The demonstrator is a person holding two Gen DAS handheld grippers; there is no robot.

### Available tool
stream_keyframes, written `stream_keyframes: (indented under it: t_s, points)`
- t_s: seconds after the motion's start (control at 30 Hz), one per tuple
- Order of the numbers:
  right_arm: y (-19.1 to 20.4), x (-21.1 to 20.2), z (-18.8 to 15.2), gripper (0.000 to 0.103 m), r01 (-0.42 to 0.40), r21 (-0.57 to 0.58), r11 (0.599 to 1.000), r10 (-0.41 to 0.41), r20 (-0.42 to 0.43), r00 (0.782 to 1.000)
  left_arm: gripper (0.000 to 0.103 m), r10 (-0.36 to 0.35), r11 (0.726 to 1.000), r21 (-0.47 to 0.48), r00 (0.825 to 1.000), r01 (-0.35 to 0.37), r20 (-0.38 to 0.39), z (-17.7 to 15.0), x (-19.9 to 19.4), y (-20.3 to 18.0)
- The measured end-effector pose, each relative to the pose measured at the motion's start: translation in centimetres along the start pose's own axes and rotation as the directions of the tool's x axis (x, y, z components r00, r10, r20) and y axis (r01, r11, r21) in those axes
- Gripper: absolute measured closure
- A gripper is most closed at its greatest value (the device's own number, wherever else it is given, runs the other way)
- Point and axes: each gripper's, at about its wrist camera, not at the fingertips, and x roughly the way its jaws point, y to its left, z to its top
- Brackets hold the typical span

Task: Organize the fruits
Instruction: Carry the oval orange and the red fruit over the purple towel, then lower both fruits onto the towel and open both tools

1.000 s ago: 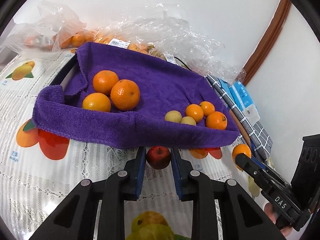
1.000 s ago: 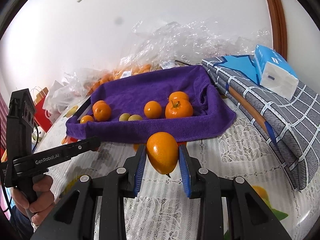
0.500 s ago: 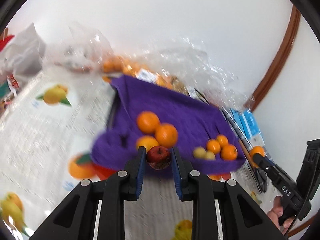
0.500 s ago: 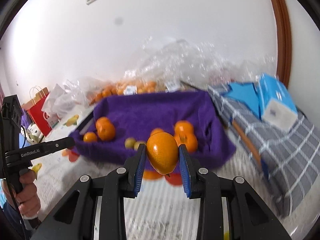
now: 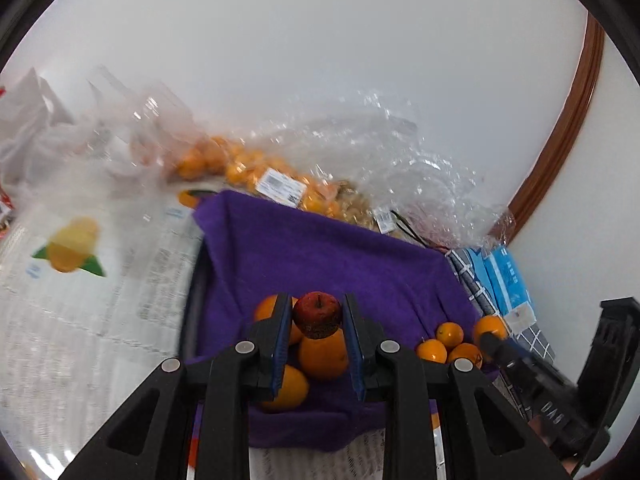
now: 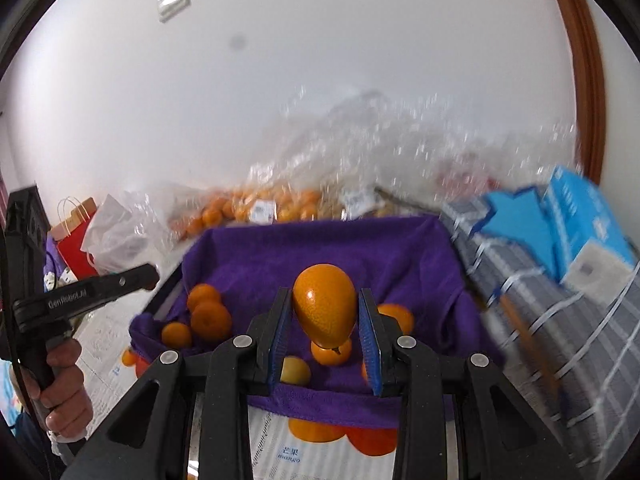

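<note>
My left gripper (image 5: 316, 316) is shut on a small red apple (image 5: 318, 314) and holds it above the left end of the tray lined with a purple towel (image 5: 320, 256), over three large oranges (image 5: 322, 354). My right gripper (image 6: 325, 312) is shut on an oval orange fruit (image 6: 325, 306) and holds it above the right half of the same towel (image 6: 320, 252), over small oranges (image 6: 332, 350) and a yellow fruit (image 6: 295, 370). The right gripper also shows in the left wrist view (image 5: 494, 340) near several small oranges (image 5: 450, 344).
Clear plastic bags of oranges (image 5: 248, 168) lie behind the tray against the white wall. A grey checked cloth (image 6: 540, 320) with a blue tissue pack (image 6: 588, 232) lies to the right. A fruit-print tablecloth (image 5: 80, 280) covers the table; a red paper bag (image 6: 74, 236) stands far left.
Both grippers have risen from the table in front of the tray and moved forward, so each held fruit now hangs over the purple towel. Both stay shut.
</note>
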Motion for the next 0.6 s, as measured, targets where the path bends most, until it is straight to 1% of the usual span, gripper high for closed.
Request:
stream_keyframes:
  t_s: [0.07, 0.1, 0.23, 0.3, 0.37, 0.4, 0.53, 0.6]
  points:
    - [-0.1, 0.7, -0.3, 0.070, 0.011, -0.010, 1.000, -0.011, -0.027, 1.000, 0.079, -0.007, 1.000, -0.001, 1.000, 0.007, -0.014, -0.4, 0.8, -0.1]
    - [-0.1, 0.9, -0.4, 0.070, 0.015, -0.015, 1.000, -0.015, -0.028, 0.999, 0.079, -0.010, 1.000, -0.001, 1.000, 0.010, -0.024, -0.4, 1.2, -0.2]
    - [-0.6, 1.2, 0.0, 0.070, 0.012, 0.009, 1.000, -0.012, -0.013, 1.000, 0.079, -0.020, 1.000, -0.010, 1.000, 0.020, -0.013, -0.7, 1.6, -0.3]
    - [-0.7, 1.4, -0.2, 0.070, 0.018, 0.007, 1.000, -0.018, -0.023, 1.000, 0.079, -0.051, 0.998, -0.022, 0.998, 0.050, -0.026, -1.0, 2.0, -0.3]
    - [-0.7, 1.8, -0.6, 0.070, 0.011, 0.000, 1.000, -0.011, -0.049, 0.999, 0.079, -0.067, 0.998, -0.009, 0.997, 0.067, -0.043, -1.4, 2.2, -0.5]
    - [-0.6, 2.0, -0.7, 0.070, 0.005, -0.005, 1.000, -0.006, -0.058, 0.998, 0.079, -0.064, 0.998, 0.010, 0.997, 0.065, -0.051, -1.6, 2.3, -0.9]
    - [0.3, 2.4, -1.0, 0.070, 0.007, -0.048, 0.999, -0.011, -0.068, 0.998, 0.079, -0.069, 0.996, 0.048, 0.996, 0.072, -0.054, -2.1, 2.5, -1.8]
    - [0.6, 2.6, -1.2, 0.070, 0.013, -0.064, 0.998, -0.018, -0.076, 0.997, 0.079, -0.092, 0.994, 0.052, 0.994, 0.095, -0.056, -2.2, 2.4, -1.9]
